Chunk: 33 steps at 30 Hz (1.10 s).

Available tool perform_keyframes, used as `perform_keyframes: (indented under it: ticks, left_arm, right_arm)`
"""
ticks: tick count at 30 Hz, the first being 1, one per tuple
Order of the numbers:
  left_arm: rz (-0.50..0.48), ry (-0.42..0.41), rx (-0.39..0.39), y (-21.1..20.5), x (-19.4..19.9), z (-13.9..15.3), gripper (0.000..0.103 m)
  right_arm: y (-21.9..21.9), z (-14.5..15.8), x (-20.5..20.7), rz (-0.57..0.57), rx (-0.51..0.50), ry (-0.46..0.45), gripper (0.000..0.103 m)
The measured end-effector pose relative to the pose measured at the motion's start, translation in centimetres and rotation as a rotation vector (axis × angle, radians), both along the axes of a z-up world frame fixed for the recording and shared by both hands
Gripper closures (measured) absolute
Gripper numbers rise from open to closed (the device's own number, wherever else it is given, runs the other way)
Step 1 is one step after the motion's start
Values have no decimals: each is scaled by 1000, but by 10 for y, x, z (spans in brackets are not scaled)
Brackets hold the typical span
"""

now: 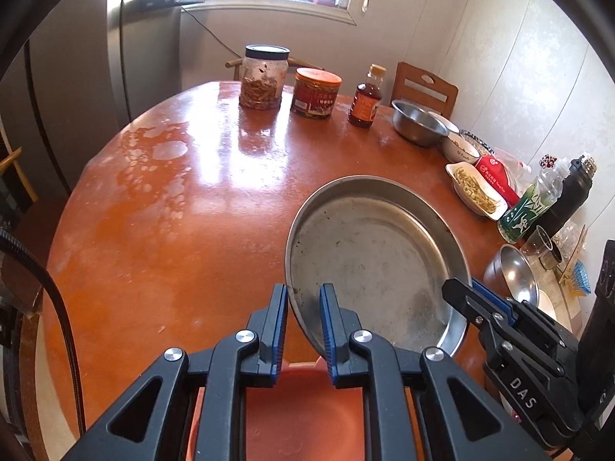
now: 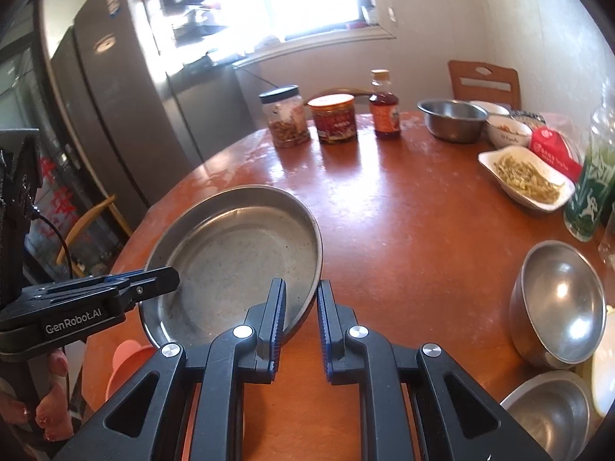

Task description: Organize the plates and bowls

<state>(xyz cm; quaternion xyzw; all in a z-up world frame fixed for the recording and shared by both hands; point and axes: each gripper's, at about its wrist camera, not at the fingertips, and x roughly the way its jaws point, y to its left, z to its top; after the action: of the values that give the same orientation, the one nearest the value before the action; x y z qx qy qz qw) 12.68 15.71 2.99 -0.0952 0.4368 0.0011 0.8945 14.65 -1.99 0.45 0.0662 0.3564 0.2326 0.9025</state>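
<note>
Left wrist cam first: the left gripper (image 1: 303, 320) had its fingers only narrowly apart with the near rim of the big metal plate (image 1: 369, 253) sitting between the blue pads, one finger outside the rim and one inside. Looked like a grip on the rim, though there was a sliver of gap on the outer side, so I couldn't swear it was clamped tight. The plate was tilted, hanging partly past the near edge of the round orange table (image 1: 161, 230). The right gripper (image 1: 467, 294) came in from the right side and pinched the plate's rim too. Further back sat a steel bowl (image 1: 419, 123), a jar with a black lid (image 1: 263, 77), a red-lidded jar (image 1: 316, 92) and a sauce bottle (image 1: 366, 98)

Right wrist cam: the right gripper (image 2: 300, 320) was also at a narrow opening, the plate (image 2: 234, 257) rim caught between its fingers. The left gripper (image 2: 161, 274) reached in from the left, fingers closed down on the opposite rim. Off to the right were two more steel bowls, a rounder one (image 2: 559, 303) and a shallower one (image 2: 547, 411) nearer, plus a white dish of food (image 2: 526, 178)
</note>
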Motion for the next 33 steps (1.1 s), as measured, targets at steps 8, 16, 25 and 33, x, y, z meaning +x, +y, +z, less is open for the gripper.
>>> perform_keyframes:
  ticks: [8,16,25,33]
  left_arm:
    - [48,-16,2,18,-37,7,86]
    - [90,-19,7,30,-71,3,86]
    - [118,-8,-2,35,-92,-11,86]
    - [122,-9,22,30,-102,-19,86]
  right_arm:
    - [19,7,-23,72,-11,-23,86]
    - [36,9,-44,135,-33,-42,86]
    - [44,1,-63,181,-61,-44,86]
    - [46,-8,-72,198,-77,-30,86]
